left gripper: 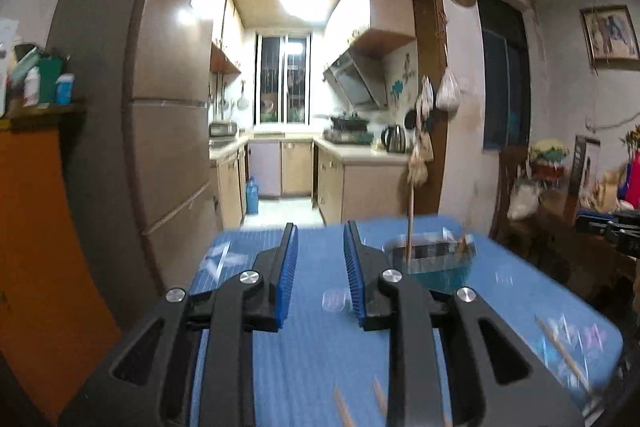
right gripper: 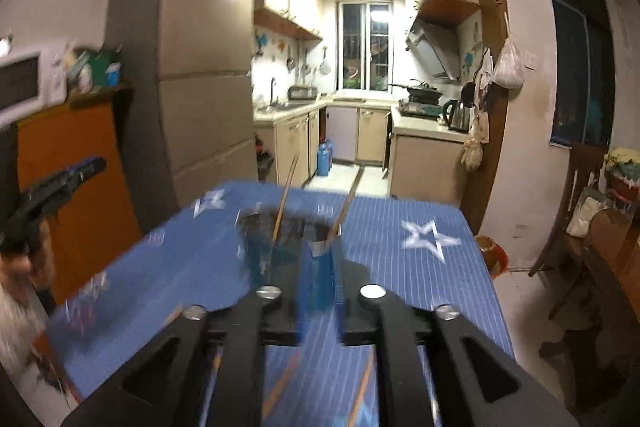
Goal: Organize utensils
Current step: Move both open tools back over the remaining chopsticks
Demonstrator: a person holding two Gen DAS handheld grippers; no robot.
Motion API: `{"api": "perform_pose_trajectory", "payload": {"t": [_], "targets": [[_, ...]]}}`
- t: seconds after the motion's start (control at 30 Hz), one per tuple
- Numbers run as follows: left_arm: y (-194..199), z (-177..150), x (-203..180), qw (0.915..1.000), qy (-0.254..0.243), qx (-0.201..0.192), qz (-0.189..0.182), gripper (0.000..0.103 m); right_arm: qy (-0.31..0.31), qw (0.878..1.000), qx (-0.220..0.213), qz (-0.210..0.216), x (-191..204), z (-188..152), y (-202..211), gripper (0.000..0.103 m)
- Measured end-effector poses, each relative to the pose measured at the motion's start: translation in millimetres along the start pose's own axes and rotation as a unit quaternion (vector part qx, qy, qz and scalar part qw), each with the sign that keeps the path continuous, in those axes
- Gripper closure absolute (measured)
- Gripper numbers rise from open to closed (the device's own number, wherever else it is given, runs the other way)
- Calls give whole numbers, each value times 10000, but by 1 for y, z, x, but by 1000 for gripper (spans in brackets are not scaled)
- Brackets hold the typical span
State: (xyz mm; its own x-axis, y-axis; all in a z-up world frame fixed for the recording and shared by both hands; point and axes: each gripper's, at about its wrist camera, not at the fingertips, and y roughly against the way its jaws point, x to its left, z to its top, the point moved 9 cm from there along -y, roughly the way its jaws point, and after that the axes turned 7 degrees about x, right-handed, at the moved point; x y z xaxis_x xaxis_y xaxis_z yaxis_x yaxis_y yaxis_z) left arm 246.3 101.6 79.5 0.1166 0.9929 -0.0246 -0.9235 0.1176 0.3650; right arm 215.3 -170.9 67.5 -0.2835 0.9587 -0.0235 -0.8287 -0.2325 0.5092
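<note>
Beyond the table I see a lit kitchen through a wide doorway, with a tall fridge on its left side. Under both my grippers spreads the table, covered in a blue striped cloth printed with white stars. Toward its far half stands the blue holder for the utensils, and chopsticks lean up out of it. More chopsticks lie loose on the cloth near me, some just under my grippers. My left gripper has its blue pads a narrow gap apart, with only cloth showing between them. My right gripper is badly blurred; its fingers smear across the holder, and I cannot tell whether they are parted or gripping anything.
</note>
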Motion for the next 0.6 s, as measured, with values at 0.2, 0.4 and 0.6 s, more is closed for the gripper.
{"api": "perform_pose_trajectory", "payload": {"t": [0.2, 0.4, 0.6], "targets": [[37, -85, 20, 9968, 573, 556, 90, 55, 295, 9980, -11, -562, 21, -93, 48, 40], [60, -139, 9, 9952, 661, 647, 309, 53, 169, 9970, -72, -757, 46, -166, 75, 27], [75, -178, -30, 9971, -99, 585, 474, 49, 435, 9948, 221, -894, 75, -223, 72, 27]]}}
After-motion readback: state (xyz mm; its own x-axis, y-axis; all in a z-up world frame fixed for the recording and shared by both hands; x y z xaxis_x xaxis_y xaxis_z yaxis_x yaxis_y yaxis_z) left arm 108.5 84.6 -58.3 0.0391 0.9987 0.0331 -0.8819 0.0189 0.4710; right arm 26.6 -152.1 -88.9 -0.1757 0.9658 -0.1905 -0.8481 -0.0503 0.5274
